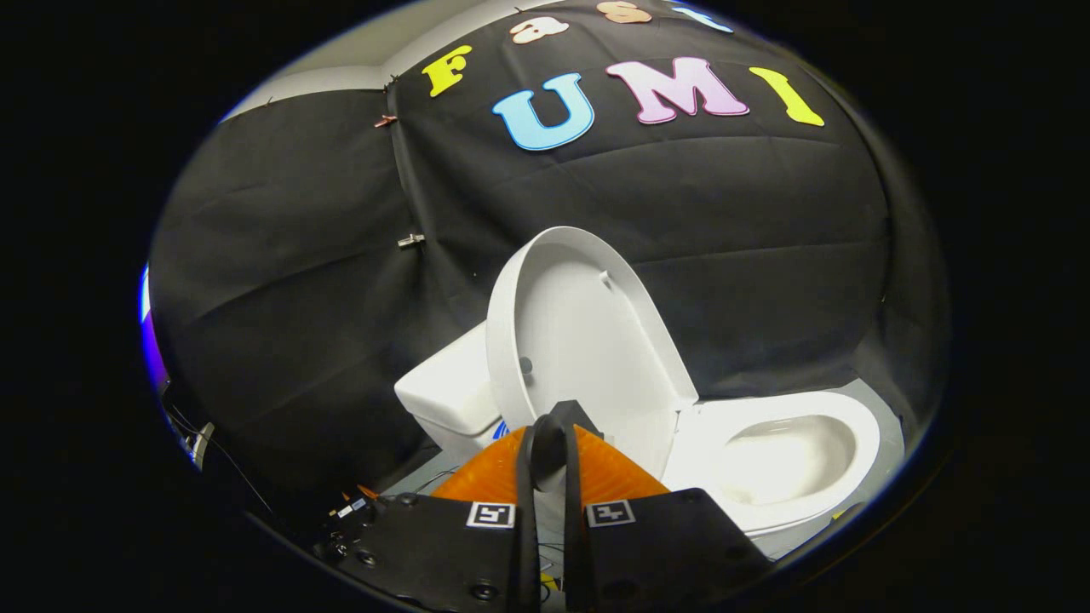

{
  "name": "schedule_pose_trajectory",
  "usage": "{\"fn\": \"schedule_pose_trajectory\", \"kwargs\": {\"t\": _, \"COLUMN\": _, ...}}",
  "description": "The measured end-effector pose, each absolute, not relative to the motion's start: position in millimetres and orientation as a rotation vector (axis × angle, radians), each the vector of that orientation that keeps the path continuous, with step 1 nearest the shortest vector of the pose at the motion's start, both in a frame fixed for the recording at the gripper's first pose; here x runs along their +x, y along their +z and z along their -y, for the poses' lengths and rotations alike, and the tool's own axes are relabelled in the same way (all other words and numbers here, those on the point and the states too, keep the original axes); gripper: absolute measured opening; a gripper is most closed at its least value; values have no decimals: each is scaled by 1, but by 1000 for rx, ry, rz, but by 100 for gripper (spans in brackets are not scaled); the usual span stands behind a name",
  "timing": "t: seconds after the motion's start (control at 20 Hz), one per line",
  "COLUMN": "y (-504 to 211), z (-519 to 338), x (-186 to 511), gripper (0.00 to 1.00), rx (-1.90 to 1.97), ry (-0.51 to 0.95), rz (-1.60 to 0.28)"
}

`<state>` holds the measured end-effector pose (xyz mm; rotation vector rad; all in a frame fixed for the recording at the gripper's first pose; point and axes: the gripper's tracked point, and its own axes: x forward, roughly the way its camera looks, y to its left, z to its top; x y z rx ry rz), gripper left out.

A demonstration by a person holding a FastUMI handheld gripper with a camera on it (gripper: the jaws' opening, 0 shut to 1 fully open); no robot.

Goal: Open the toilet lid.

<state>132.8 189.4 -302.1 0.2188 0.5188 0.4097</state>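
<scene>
The white toilet lid (588, 340) stands raised, its inner side facing me, leaning back toward the tank (451, 392). The open seat and bowl (783, 460) lie to the right of the fingers. My gripper (562, 421) is shut, its orange fingers (485, 481) pressed together with nothing between them. The black tips sit just in front of the lid's lower edge. I cannot tell whether they touch it.
The booth's black cloth wall (298, 255) hangs close behind the toilet, held by small clips (410, 241). Cables and a small device (200, 443) lie on the floor to the left of the tank.
</scene>
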Motion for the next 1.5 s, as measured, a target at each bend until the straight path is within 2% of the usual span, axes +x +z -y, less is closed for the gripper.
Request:
{"fn": "schedule_pose_trajectory", "kwargs": {"t": 0.25, "y": -287, "z": -177, "x": 122, "gripper": 97, "rx": 268, "ry": 413, "rz": -531}}
{"fn": "schedule_pose_trajectory", "kwargs": {"t": 0.6, "y": -189, "z": -146, "x": 115, "gripper": 99, "rx": 211, "ry": 388, "rz": -316}}
{"fn": "schedule_pose_trajectory", "kwargs": {"t": 0.95, "y": -72, "z": -80, "x": 87, "gripper": 98, "rx": 118, "ry": 264, "rz": -58}}
{"fn": "schedule_pose_trajectory", "kwargs": {"t": 1.5, "y": 5, "z": -16, "x": 20, "gripper": 98, "rx": -17, "ry": 107, "rz": 90}}
